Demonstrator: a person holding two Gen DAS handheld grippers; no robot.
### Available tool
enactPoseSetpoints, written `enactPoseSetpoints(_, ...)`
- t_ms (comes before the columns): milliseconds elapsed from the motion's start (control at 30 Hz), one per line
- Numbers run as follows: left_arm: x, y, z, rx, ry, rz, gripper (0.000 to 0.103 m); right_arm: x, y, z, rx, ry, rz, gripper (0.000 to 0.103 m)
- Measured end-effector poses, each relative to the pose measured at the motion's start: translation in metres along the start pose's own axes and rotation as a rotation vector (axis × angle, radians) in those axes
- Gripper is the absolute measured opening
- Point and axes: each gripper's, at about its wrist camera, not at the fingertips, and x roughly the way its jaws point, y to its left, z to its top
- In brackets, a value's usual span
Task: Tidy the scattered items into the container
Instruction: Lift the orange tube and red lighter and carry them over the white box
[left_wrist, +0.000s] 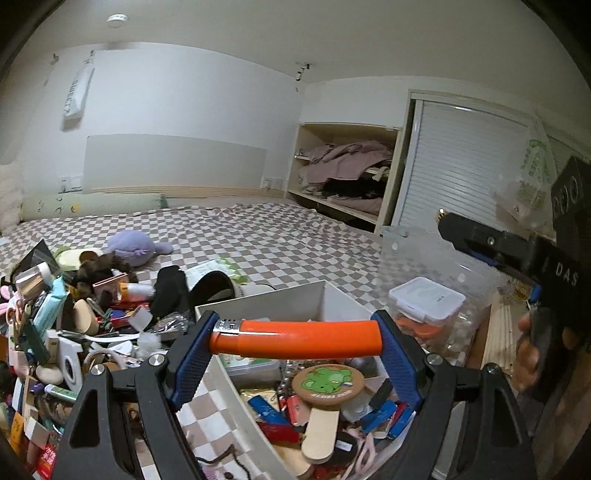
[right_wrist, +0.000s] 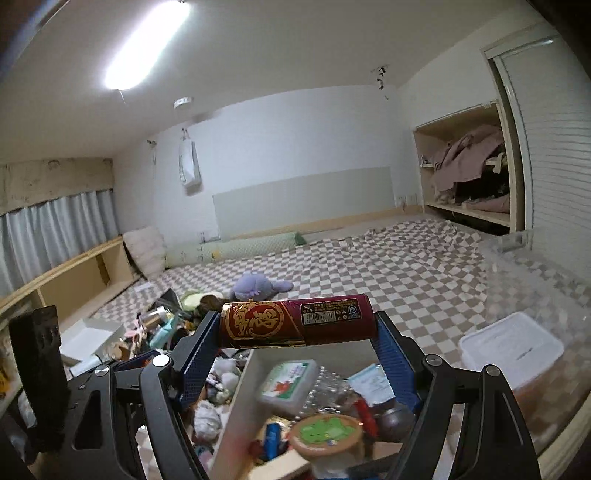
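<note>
My left gripper is shut on an orange tube with a silver end, held crosswise above the white container. The container holds several small items, among them a round brown fan with a green frog. My right gripper is shut on a dark red cylinder with gold print, also crosswise over the same white container. A heap of scattered items lies on the checked bedspread left of the container. The right gripper's black body shows at the right edge of the left wrist view.
A clear plastic bin with a white-lidded box inside stands right of the container. A purple plush toy lies on the checked bed. Open shelves with clothes and a slatted door are at the far right.
</note>
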Motion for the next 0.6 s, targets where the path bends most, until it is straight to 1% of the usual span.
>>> enactPoseSetpoints(167, 0.009, -0.015, 0.003, 0.023, 0.012, -0.002, 0.083, -0.001, -0.019, 0.013, -0.019, 0.064, 0.02, 0.081)
enactPoseSetpoints(267, 0.014, -0.023, 0.004, 0.032, 0.018, -0.001, 0.083, 0.008, -0.028, 0.016, -0.032, 0.112, 0.036, 0.081)
enactPoseSetpoints(433, 0.027, -0.03, 0.001, 0.039, 0.039, 0.006, 0.083, 0.03, -0.044, 0.011, -0.02, 0.2, 0.067, 0.081)
enactPoseSetpoints(600, 0.041, -0.029, -0.006, 0.039, 0.069, 0.024, 0.083, 0.054, -0.056, -0.006, -0.004, 0.304, 0.09, 0.081)
